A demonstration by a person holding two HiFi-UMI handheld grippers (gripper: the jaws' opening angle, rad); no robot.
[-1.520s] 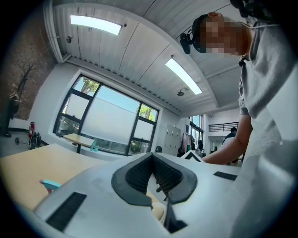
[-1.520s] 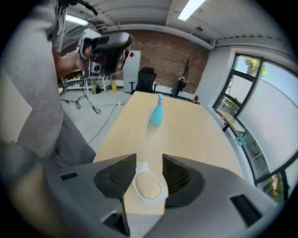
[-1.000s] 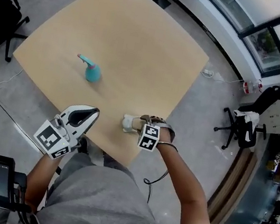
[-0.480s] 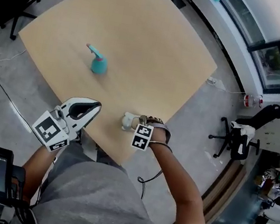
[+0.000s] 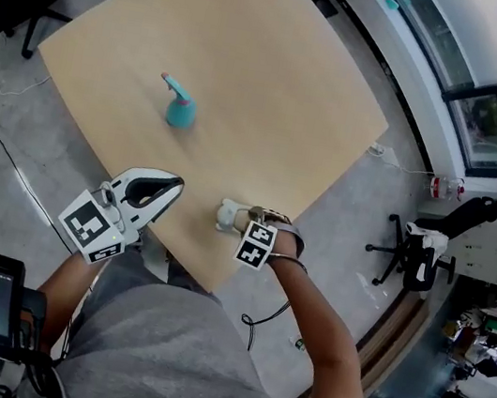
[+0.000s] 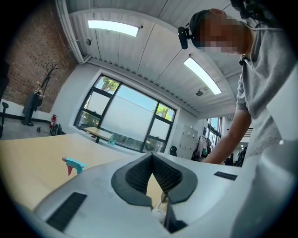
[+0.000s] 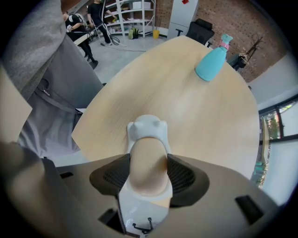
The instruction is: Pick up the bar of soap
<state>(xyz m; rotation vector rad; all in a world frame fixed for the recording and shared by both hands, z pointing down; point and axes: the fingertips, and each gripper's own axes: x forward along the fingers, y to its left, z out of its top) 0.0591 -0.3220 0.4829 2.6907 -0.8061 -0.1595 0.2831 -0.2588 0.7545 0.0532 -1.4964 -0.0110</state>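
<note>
Soap (image 7: 147, 160) lies lengthwise in its white dish (image 7: 146, 126), pointing at the dish's eared end. The right gripper's (image 7: 149, 173) jaws have just been opening and straddle it unclamped. Head view shows only the dish.

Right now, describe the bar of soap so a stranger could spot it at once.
Take the pale wooden table and go to its edge nearest the person. A white soap dish sits there, with the bar of soap lying in it: a rounded beige oval, unlike the teal spray bottle standing farther in.
</note>
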